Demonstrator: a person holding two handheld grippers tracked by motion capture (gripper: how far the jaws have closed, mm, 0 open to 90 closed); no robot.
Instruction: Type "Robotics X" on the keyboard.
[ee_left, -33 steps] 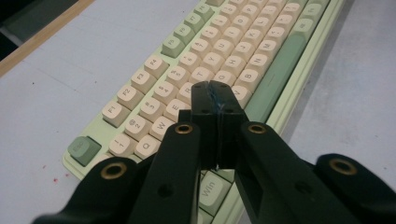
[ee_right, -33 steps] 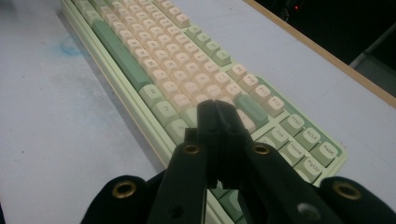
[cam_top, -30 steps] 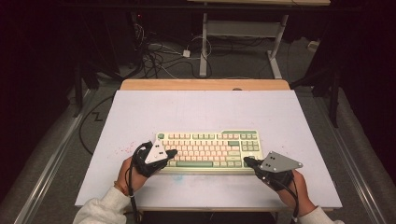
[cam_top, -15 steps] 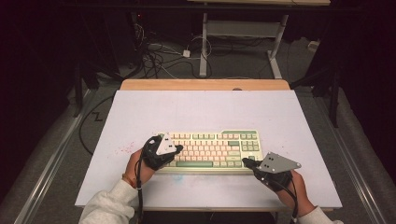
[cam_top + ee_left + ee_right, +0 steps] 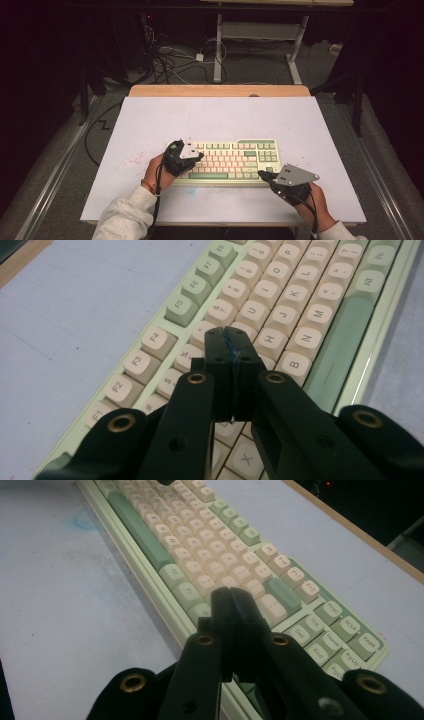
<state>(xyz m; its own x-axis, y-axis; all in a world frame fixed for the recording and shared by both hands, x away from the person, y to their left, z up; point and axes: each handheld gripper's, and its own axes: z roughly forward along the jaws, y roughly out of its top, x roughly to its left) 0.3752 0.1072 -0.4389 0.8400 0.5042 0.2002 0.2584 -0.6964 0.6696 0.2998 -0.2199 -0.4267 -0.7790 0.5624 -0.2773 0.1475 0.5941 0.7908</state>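
- Left gripper view: we see the left gripper (image 5: 231,337) with its jaws pressed flat together and nothing between them, the tips over the middle letter rows of the keyboard (image 5: 310,305), near the G and H keys; whether they touch a keycap we cannot tell.
- In the right gripper view, the right gripper (image 5: 231,596) is closed in the same way, empty, its tips above the keys at the keyboard's (image 5: 200,555) lower right corner, just beside the arrow cluster.
- From the high view we place both: the left gripper (image 5: 199,159) sits over the keyboard's (image 5: 235,160) left part, the right gripper (image 5: 264,176) at its front right corner, each in one of the person's hands.
- The keyboard lies flat on the white table (image 5: 220,120), nearer the front edge than the back, long side parallel to that edge.
- Open room: a broad bare stretch of table behind the keyboard up to the wooden strip (image 5: 220,91) at the back, and free margins left and right; only a narrow band lies between keyboard and front edge.
- Hard to make out: the left gripper's body covers the keyboard's left end in the high view, and in both gripper views the black jaws hide the keys directly below them; the far keys blur.
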